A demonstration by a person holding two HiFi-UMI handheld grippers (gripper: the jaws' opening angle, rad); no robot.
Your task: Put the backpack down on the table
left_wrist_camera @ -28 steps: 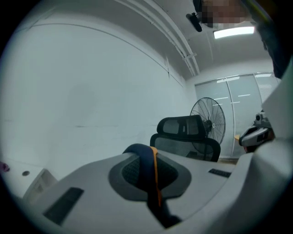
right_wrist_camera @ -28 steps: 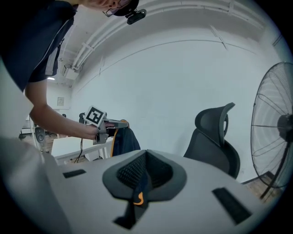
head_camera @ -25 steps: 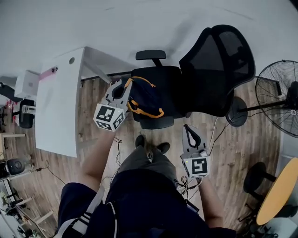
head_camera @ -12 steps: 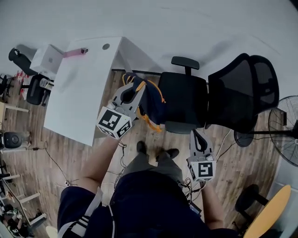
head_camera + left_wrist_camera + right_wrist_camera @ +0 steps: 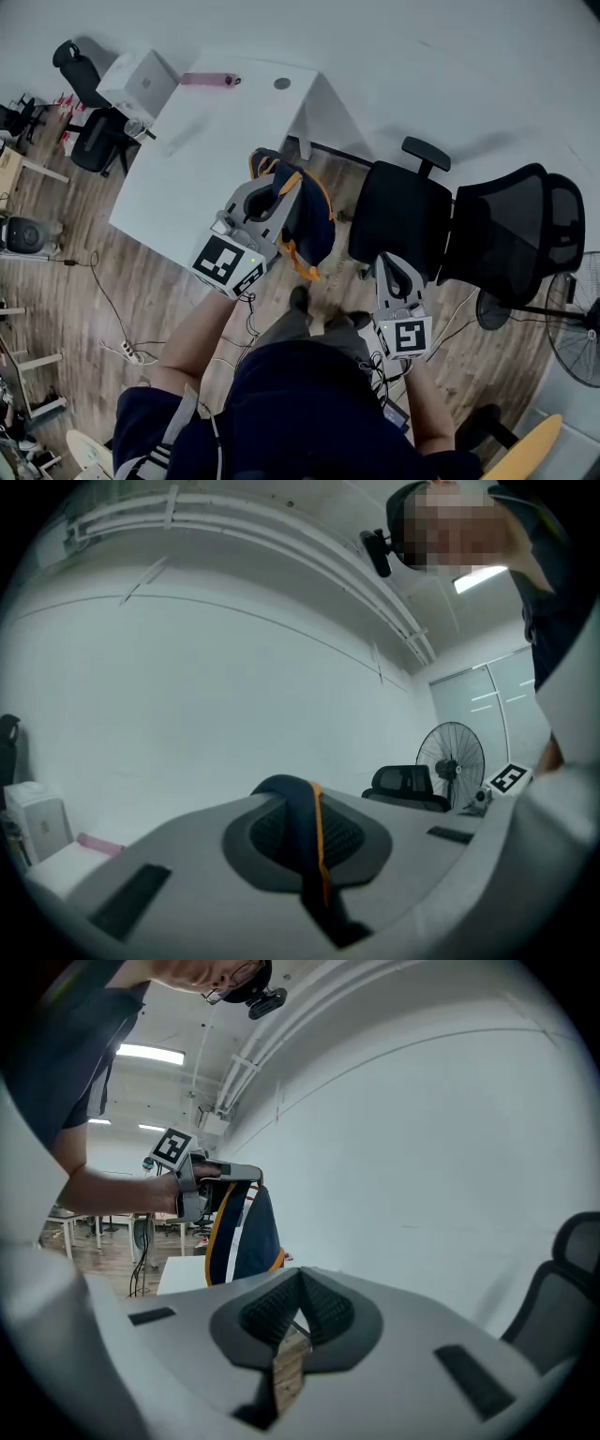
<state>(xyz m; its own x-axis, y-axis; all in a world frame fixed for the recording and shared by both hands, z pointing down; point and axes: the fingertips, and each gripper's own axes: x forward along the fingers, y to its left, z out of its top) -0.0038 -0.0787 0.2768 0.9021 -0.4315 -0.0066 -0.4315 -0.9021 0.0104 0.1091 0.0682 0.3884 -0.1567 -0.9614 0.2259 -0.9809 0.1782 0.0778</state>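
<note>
The backpack [image 5: 309,225] is dark cloth with orange trim, soft and floppy. It hangs in folds below its strap [image 5: 302,832] and has no shape of its own. It looks light enough for one hand, but it will likely swing when carried and slump when it lands. The top strap or loop is the sound place to hold it, since the body would bunch and slip. A second hold on the bottom would steady it as it is lowered.

The left tongs [image 5: 274,185] are clamped fully shut on that strap, which runs down between the jaws. The bag hangs in the air, just off the near edge of the white worktop [image 5: 216,141] and apart from the chair [image 5: 398,211]. The right tongs [image 5: 394,272] are closed with nothing in them, low by the person's hip. Through the slit under their tips only floor shows.

A second ago the bag lay on the chair seat with the left tongs at it. Now it is off the seat and carried toward the worktop, which fills more of the head view. The right tongs have come along, still empty. The bag is not yet set down.
</note>
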